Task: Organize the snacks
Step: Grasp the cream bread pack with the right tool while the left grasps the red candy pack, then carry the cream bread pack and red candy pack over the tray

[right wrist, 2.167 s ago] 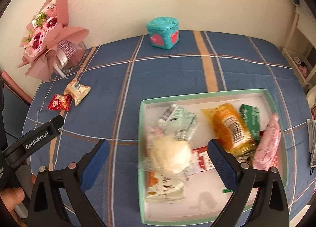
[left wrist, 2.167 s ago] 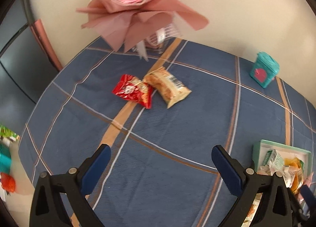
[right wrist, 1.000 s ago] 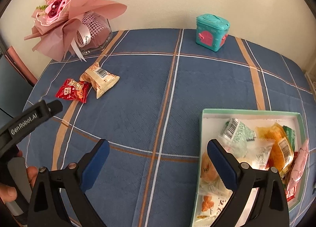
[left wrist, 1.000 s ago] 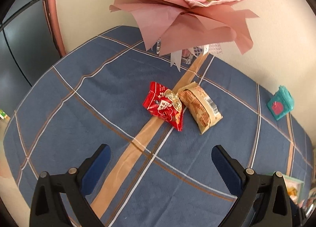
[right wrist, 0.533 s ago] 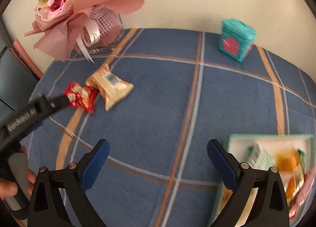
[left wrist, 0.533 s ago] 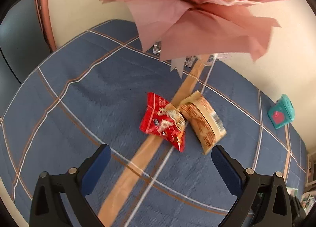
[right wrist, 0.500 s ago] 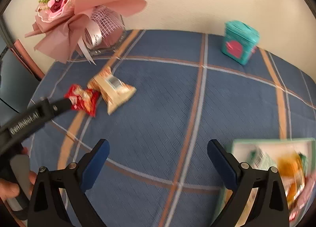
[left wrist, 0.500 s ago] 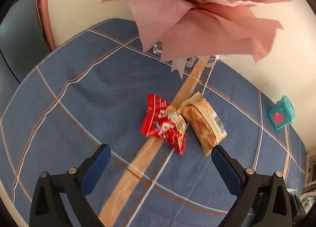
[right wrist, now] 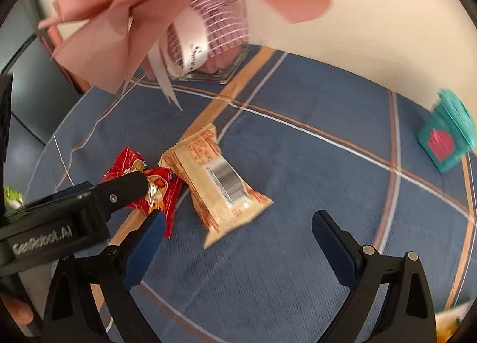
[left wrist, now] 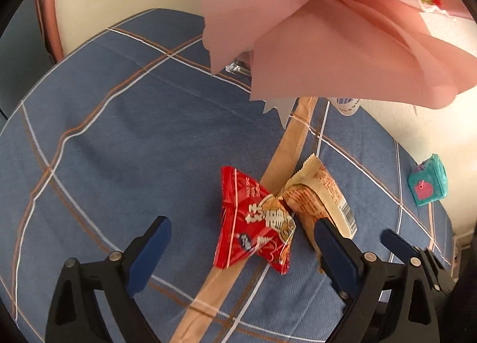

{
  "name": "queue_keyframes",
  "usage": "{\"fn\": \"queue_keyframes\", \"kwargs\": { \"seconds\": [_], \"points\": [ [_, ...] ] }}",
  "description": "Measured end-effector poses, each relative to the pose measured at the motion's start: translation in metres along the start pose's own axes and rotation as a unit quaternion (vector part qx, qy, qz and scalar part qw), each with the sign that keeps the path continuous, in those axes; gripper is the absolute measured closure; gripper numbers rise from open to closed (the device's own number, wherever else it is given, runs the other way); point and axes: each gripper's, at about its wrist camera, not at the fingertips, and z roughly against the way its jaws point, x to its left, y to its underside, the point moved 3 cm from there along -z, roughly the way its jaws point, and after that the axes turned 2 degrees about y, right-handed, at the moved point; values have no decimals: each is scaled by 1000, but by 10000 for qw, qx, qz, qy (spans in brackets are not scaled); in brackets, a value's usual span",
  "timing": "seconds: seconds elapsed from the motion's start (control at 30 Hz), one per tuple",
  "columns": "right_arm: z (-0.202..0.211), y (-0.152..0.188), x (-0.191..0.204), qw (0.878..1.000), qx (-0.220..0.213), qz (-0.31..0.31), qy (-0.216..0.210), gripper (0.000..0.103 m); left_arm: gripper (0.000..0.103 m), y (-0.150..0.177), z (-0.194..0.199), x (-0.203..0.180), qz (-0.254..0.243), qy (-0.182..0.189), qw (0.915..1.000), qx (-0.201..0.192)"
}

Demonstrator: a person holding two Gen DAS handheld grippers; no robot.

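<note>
A red snack packet (left wrist: 256,223) lies on the blue checked tablecloth, touching a beige snack packet (left wrist: 319,200) to its right. My left gripper (left wrist: 241,241) is open, low over the red packet, which lies between its fingers. In the right wrist view the beige packet (right wrist: 217,179) lies just ahead of my open right gripper (right wrist: 238,226), with the red packet (right wrist: 155,185) to the left, partly hidden by the left gripper's finger (right wrist: 119,191). A right gripper finger (left wrist: 399,244) shows at the right of the left wrist view.
A pink wrapped bouquet (left wrist: 328,30) in a glass vase (right wrist: 214,66) overhangs the packets from the back. A teal tin (left wrist: 427,185) stands at the far right, also in the right wrist view (right wrist: 447,137). The table edge curves along the left.
Both grippers have moved forward and down toward the two packets. The snack box has slid out of the right wrist view. The left gripper now straddles the red packet.
</note>
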Motion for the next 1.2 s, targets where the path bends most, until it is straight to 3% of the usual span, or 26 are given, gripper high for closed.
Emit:
{"fn": "queue_keyframes", "kwargs": {
  "seconds": [0.23,0.4,0.5,0.6,0.9,1.2],
  "points": [
    [-27,-10,15,9993,97,358,36,22,19,-4,-14,3,115,147,9998,118],
    [-37,-12,15,9993,148,342,-44,40,29,-2,-22,2,232,290,9991,182],
    [-38,-12,13,9994,154,292,-97,49,44,0,-24,0,254,352,9988,211],
    [-35,-10,13,9994,170,252,-168,63,45,1,-22,-1,271,362,9988,163],
    [-17,7,7,9995,256,31,-175,66,46,13,0,-7,451,366,9983,45],
    [43,30,-3,9993,144,-279,-200,66,46,39,31,-37,452,467,9979,37]
  ]
}}
